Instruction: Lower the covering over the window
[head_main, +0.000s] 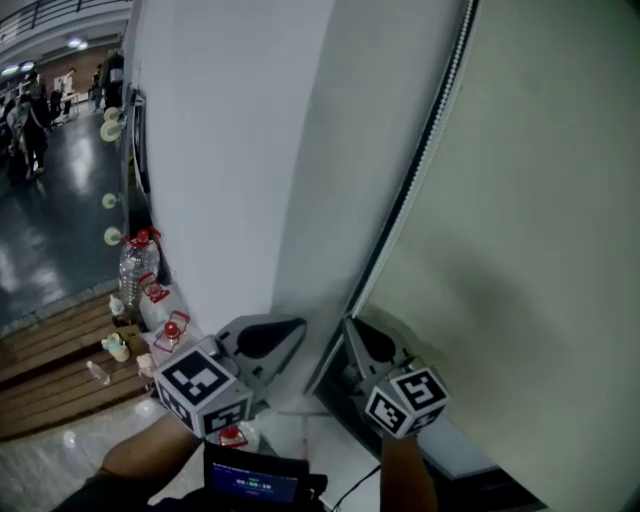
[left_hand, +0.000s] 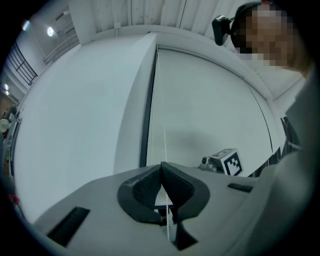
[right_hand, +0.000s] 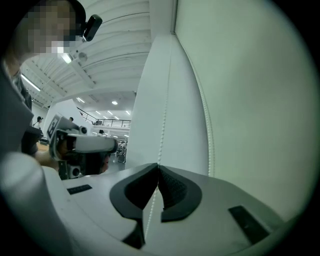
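Both left gripper (left_hand: 161, 167) and right gripper (right_hand: 158, 166) pinch the bead chain (right_hand: 163, 125).

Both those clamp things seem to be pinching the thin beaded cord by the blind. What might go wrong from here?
1. The left gripper and right gripper are both shut on the thin bead chain; beads may slip through their grip, or a hard tug might strain it.
2. A second strand runs beside the gripped one; pulling the wrong strand would likely raise the blind instead of lowering it.
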